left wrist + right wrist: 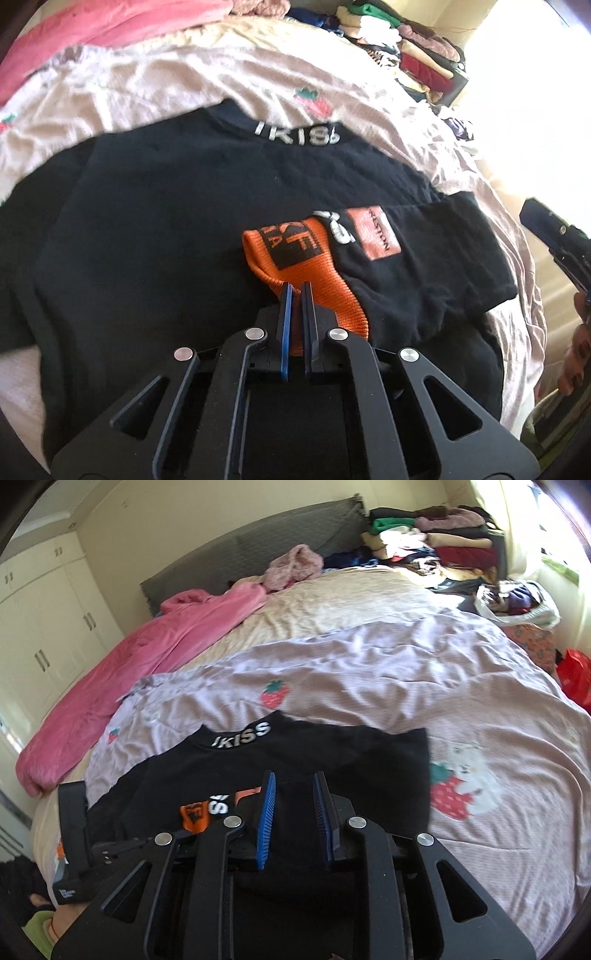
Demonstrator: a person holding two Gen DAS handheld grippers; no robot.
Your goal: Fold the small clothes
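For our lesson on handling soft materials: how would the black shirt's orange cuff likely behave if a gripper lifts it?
The orange cuff is ribbed knit and already creased, so it would probably bend limply. It likely weighs little, yet the sleeve would trail behind. The left gripper has its fingers nearly closed on it; the ribbing probably resists slipping.

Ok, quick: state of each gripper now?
Left gripper: shut on the orange cuff of the black top.
Right gripper: open, holding nothing, over the black top.
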